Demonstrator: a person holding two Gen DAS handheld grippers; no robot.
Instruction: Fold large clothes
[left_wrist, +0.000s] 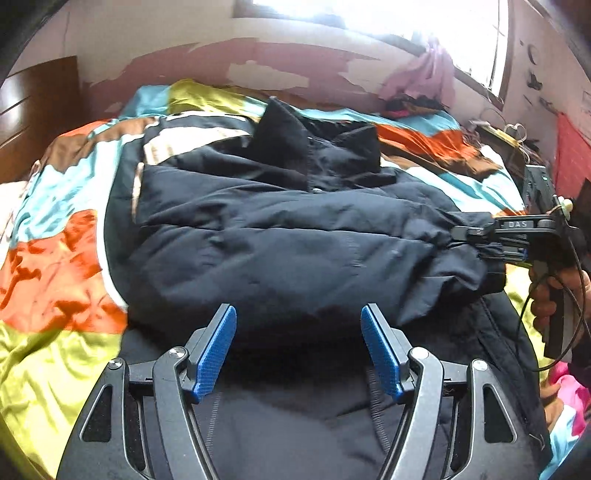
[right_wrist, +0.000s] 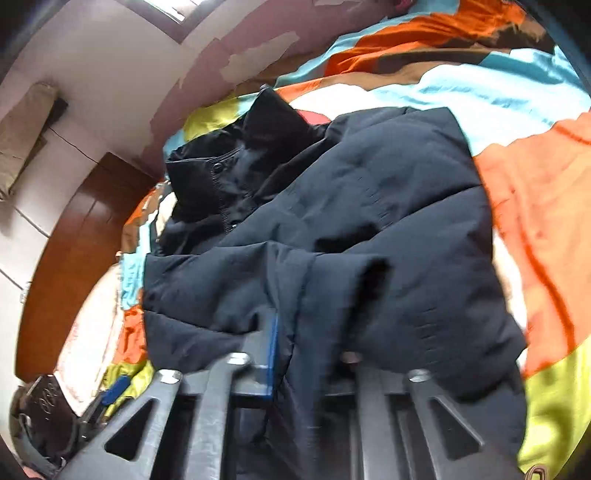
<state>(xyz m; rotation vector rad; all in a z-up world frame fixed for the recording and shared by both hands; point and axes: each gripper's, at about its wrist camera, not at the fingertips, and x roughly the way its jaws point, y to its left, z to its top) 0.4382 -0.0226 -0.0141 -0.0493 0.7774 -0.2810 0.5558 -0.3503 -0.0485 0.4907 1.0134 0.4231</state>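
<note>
Bright patchwork bedding (left_wrist: 55, 258) in orange, turquoise, lime and white covers the bed, and on it lies a dark navy padded jacket (left_wrist: 280, 229), spread across the middle with its hem near and its collar (left_wrist: 295, 136) at the far end. Nearest in the left wrist view, the left gripper (left_wrist: 298, 347) hangs over the jacket's near edge with its jaws set well apart; its blue pads (left_wrist: 218, 350) touch no cloth and nothing sits between them. At the right side of that view the right gripper (left_wrist: 476, 236) reaches in level over the jacket, a hand (left_wrist: 546, 295) wrapped around its grip, and its tip is pinched on a bunched fold of the jacket's right side. From the right wrist view the right gripper (right_wrist: 288, 354) is seen with jaws drawn nearly together on dark fabric (right_wrist: 295, 302); one blue pad (right_wrist: 272, 354) shows edge-on against the cloth and the other is buried under it. A sleeve (right_wrist: 369, 280) lies folded across the jacket's front just beyond the pinched fold. Further off, the upright collar stands with a snap (right_wrist: 218, 167) on its placket. Beyond the bed, a wall with peeling pink paint (left_wrist: 258, 62) runs under a bright window (left_wrist: 388, 18), pink cloth (left_wrist: 428, 74) hangs at the sill, and a brown wooden headboard (right_wrist: 74, 251) curves along the bed's left side.
</note>
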